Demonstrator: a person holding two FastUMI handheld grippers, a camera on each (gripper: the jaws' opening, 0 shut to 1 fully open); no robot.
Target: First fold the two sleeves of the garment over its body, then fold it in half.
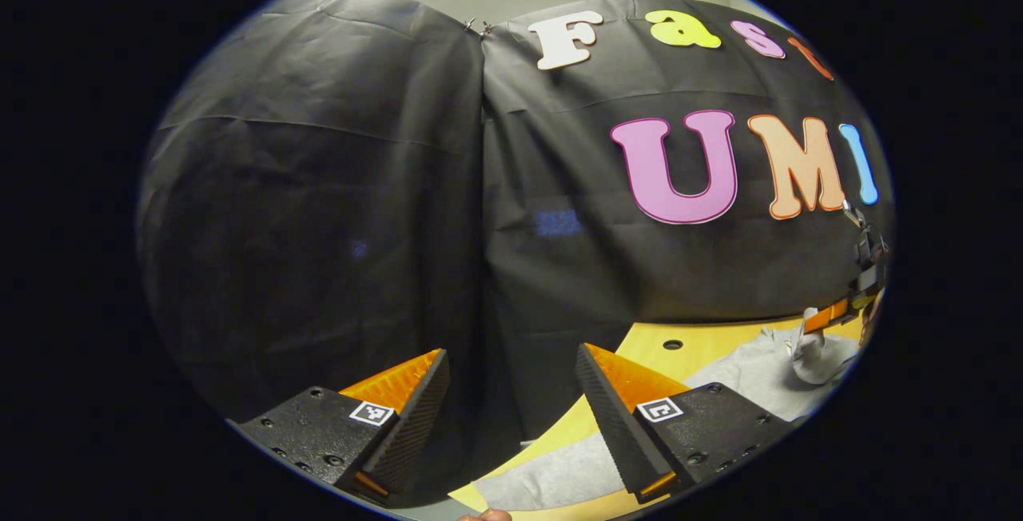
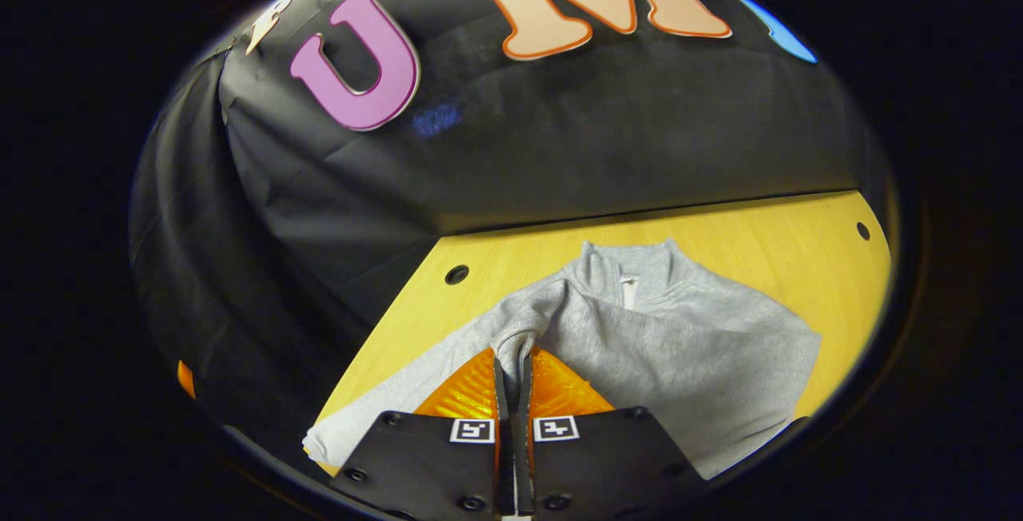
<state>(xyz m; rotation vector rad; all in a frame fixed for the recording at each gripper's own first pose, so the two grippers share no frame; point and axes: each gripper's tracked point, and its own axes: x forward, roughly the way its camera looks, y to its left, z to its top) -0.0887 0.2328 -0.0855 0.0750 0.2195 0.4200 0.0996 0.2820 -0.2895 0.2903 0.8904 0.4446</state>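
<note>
The yellow wooden worktop (image 2: 719, 241) takes the middle and lower right of my right gripper view, with the black cloth wall behind it. On it lies the grey zip-neck sweatshirt (image 2: 695, 345), collar toward the wall at the upper centre of the frame and hem toward me at the lower right, so its long axis runs from the wall back to the near edge. One sleeve (image 2: 527, 321) rises from the body up into my right claw (image 2: 511, 369), at the bottom centre of that frame. That claw's fingers are pressed together on the sleeve's ribbed cuff, with only a sliver of cloth between them. The rest of the sleeve trails down to the lower left, toward the worktop's edge.

My left claw (image 1: 511, 401) sits at the bottom of the left gripper view, gaping wide with nothing between its fingers (mostly wall ahead of it). A strip of the grey fabric lies on the worktop just below and to the right of it.

I judge the first sleeve fold is in hand. The body lies ahead and to the right of my right claw, so the cuff wants carrying across that way and laying on the chest. The other sleeve I cannot make out clearly; my left claw looks the one free to take it.
</note>
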